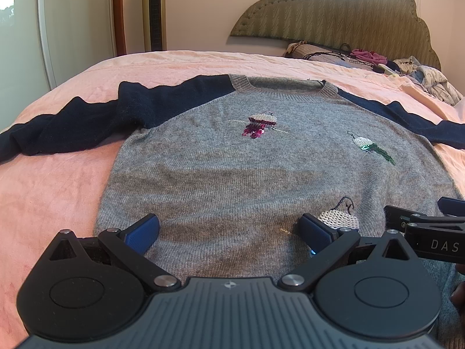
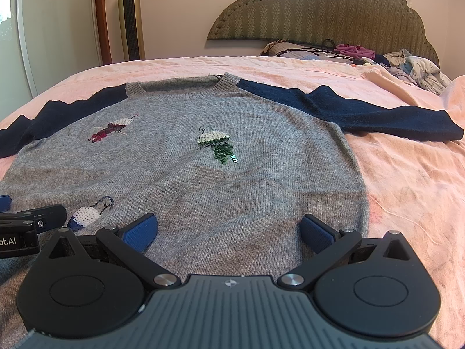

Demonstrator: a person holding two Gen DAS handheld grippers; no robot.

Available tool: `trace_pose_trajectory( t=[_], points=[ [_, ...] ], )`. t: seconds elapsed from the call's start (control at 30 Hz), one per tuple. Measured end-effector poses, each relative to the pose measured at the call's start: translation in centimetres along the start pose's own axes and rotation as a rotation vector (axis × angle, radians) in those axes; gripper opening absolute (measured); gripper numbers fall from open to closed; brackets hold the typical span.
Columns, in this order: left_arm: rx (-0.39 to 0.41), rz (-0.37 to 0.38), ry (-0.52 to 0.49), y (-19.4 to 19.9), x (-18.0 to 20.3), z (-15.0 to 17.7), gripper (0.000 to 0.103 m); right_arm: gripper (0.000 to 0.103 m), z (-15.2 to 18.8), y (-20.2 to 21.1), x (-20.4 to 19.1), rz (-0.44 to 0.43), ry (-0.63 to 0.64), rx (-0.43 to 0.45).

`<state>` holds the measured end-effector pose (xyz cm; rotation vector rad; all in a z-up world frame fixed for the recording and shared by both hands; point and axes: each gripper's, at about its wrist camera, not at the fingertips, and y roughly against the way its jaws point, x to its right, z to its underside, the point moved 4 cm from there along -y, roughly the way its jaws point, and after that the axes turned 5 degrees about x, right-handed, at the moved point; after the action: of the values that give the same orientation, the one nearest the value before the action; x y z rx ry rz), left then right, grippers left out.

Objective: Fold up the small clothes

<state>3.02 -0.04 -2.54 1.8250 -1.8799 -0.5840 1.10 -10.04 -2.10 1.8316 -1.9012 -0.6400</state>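
Observation:
A small grey sweater (image 1: 232,168) with navy sleeves and sequin bird patches lies flat, front up, on a pink bed (image 1: 58,192); it also shows in the right wrist view (image 2: 189,174). Its left sleeve (image 1: 72,125) and right sleeve (image 2: 363,110) are spread out to the sides. My left gripper (image 1: 229,229) is open over the hem, left of centre. My right gripper (image 2: 229,229) is open over the hem, right of centre. Each gripper shows at the edge of the other's view: the right one (image 1: 427,226), the left one (image 2: 29,221). Neither holds cloth.
The pink bedspread (image 2: 407,189) extends around the sweater. A heap of clothes and hangers (image 2: 363,55) lies at the green padded headboard (image 2: 319,11). A tower fan (image 2: 130,17) and a wardrobe door stand beyond the bed at the left.

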Motion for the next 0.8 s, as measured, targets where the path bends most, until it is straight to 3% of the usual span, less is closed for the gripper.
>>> trace_pose_trajectory(
  t=[0.47,0.6,0.8],
  points=[
    [-0.012,-0.015,-0.028,0.0,0.0,0.2,0.103,0.103,0.1,0.1,0.0,0.001,-0.001,-0.005],
    [-0.019,0.001,-0.043,1.0,-0.6,0.2,0.103,0.103,-0.2,0.8,0.6,-0.053,0.021,-0.036],
    [0.061,-0.003,-0.011,7.0,-5.2,0.7,0.103,0.103,-0.6,6.7,6.2,-0.175,-0.28,0.045]
  ],
)
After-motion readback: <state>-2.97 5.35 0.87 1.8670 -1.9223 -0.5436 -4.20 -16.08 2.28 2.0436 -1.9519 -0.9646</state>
